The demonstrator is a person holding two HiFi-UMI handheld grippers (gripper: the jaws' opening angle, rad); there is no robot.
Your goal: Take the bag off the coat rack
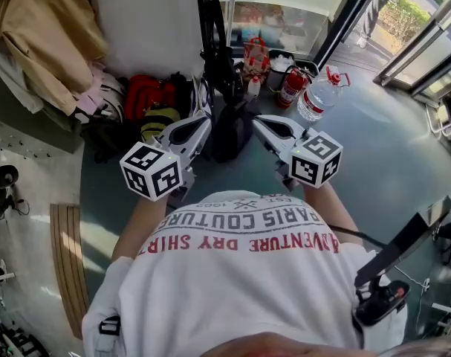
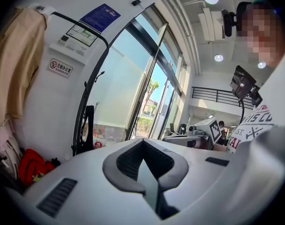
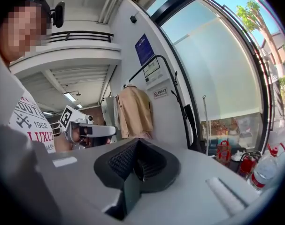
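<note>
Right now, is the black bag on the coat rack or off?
On: the black bag hangs from the rack's black pole.

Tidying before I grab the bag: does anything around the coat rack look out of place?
Nothing spilled or broken. A red bag and other things lie heaped on the floor beside the coat rack, and a fire extinguisher and water bottle sit close by its foot.

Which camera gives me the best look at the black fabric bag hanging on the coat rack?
The head view: the black fabric bag hangs near the frame's middle with most of its body showing. The left gripper view shows it only as a narrow dark strip, side-on. The right gripper view shows it the same way, small and far.
</note>
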